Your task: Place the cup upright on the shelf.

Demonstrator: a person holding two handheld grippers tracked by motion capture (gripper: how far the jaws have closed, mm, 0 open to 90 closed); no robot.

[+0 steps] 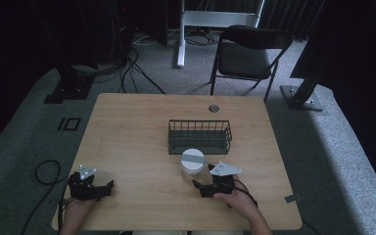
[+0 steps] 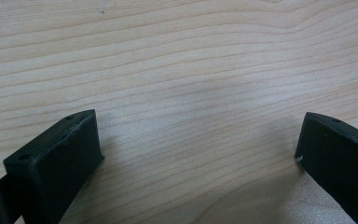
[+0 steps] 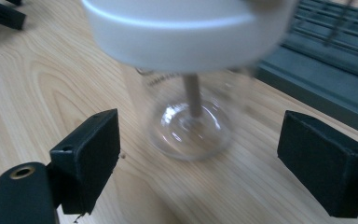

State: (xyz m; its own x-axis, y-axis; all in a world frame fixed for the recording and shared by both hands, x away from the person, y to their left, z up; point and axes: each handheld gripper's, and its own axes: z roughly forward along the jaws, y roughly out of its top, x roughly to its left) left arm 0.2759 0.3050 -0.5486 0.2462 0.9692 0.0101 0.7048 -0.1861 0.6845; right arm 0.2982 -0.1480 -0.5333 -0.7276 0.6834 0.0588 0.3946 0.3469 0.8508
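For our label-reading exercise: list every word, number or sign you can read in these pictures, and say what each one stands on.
No text can be read here.
Clear glass jar with white lid: a faint line of print just under the lid, too blurred to read.
Grey strip on the lid: no writing can be made out.
Dark wire basket and light wooden table: no markings seen.

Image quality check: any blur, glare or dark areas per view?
High view: room edges very dark, light wooden table evenly lit, dark wire basket sharp. Right gripper view: clear glass jar with white lid smeared by blur, small highlights in its base. Left gripper view: wood grain sharp, soft shadows under the jaws.
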